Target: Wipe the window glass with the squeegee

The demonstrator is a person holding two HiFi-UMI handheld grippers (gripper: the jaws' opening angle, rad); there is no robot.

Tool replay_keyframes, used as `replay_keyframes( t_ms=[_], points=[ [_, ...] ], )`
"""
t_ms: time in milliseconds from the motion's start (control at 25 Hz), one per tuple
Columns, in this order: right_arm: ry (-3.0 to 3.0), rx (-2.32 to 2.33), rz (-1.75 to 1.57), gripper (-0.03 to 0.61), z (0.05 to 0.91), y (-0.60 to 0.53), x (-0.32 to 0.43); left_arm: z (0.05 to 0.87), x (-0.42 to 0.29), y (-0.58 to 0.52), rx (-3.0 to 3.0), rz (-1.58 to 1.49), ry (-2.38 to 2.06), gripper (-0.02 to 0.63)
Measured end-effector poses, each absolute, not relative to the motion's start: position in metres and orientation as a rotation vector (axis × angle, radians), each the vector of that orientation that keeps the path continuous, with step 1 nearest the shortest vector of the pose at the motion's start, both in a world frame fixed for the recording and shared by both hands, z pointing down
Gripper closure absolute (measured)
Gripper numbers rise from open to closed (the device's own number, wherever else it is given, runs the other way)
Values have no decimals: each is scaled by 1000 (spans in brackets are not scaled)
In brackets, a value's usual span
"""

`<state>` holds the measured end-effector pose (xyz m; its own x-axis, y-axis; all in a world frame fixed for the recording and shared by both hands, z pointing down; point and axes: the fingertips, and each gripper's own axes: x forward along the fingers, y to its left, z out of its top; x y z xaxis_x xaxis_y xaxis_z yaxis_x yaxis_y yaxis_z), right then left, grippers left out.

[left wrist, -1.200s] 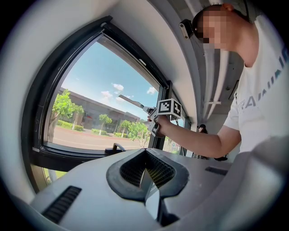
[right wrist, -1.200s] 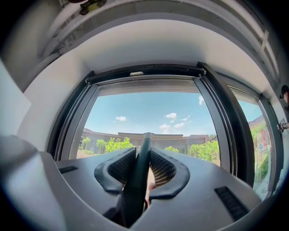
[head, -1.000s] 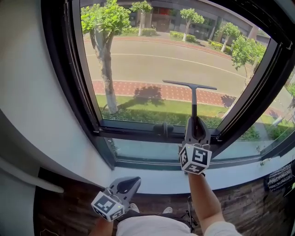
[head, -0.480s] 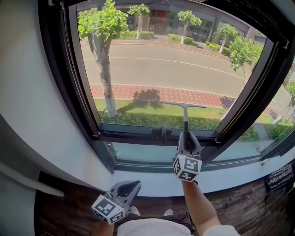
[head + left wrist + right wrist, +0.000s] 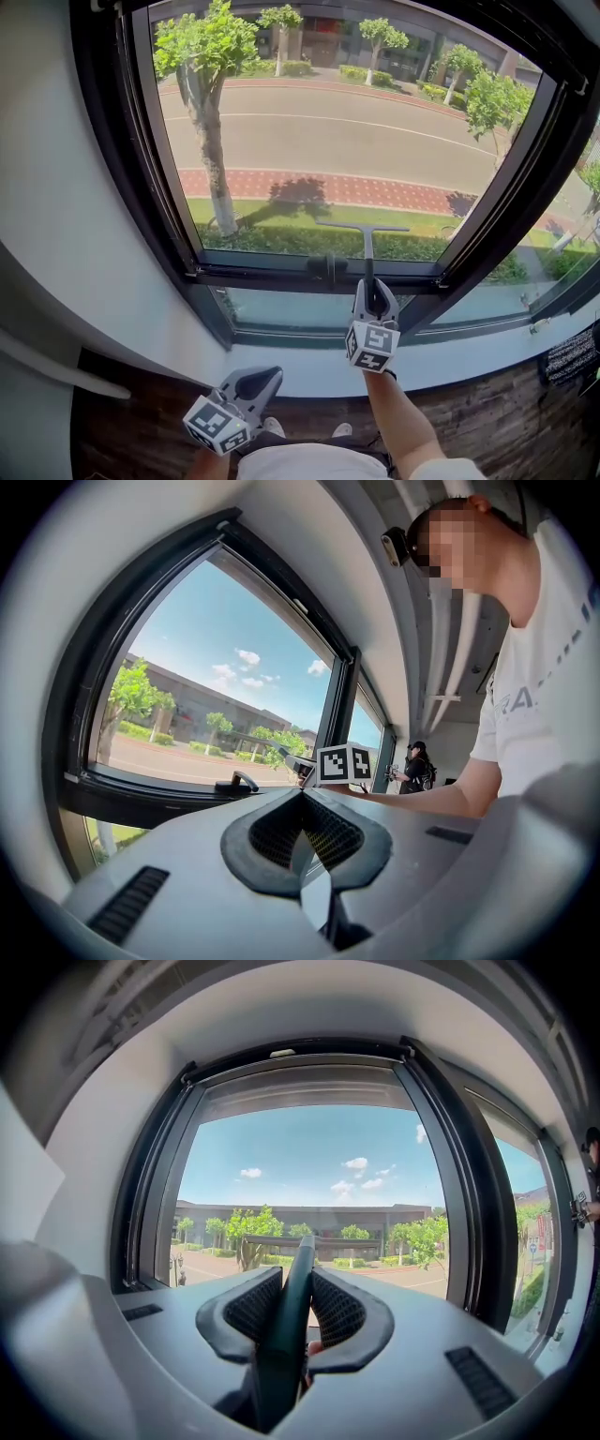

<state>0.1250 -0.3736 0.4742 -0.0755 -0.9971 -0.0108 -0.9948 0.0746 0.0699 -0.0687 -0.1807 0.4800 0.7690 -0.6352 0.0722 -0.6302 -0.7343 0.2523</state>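
The squeegee (image 5: 365,228) is a dark T shape with its blade flat against the lower part of the window glass (image 5: 328,122), just above the bottom frame. My right gripper (image 5: 371,292) is shut on the squeegee handle, and its marker cube (image 5: 372,347) sits below the sill line. In the right gripper view the handle (image 5: 292,1307) runs up between the pads to the blade (image 5: 312,1240). My left gripper (image 5: 263,377) hangs low by the person's waist, shut on nothing. Its pads (image 5: 330,832) meet at the tips in the left gripper view.
A black window handle (image 5: 330,270) sits on the bottom frame just left of the squeegee handle. The black frame (image 5: 141,159) borders the pane, with a white wall (image 5: 56,187) to the left. A white sill (image 5: 309,370) runs under the window. Another person (image 5: 415,769) stands far off along the windows.
The right gripper has drawn the squeegee down the glass, from mid-pane toward the bottom frame. The left gripper has stayed nearly in place.
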Motion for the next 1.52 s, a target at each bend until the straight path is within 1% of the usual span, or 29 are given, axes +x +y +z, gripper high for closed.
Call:
replay_keyframes(
  t_ms=[400, 880, 1240, 1520],
  points=[
    [-2248, 2069, -12, 479, 506, -373, 118, 484, -66, -178, 2698, -17, -969, 598],
    [-2215, 2073, 28, 479, 526, -374, 117, 493, -86, -180, 2676, 14, -991, 598],
    [-2204, 2068, 58, 479, 524, -371, 115, 491, -118, -185, 2721, 48, -1007, 598],
    [-2261, 2103, 32, 479, 486, -338, 122, 479, -134, -185, 2730, 17, -1060, 598]
  ],
)
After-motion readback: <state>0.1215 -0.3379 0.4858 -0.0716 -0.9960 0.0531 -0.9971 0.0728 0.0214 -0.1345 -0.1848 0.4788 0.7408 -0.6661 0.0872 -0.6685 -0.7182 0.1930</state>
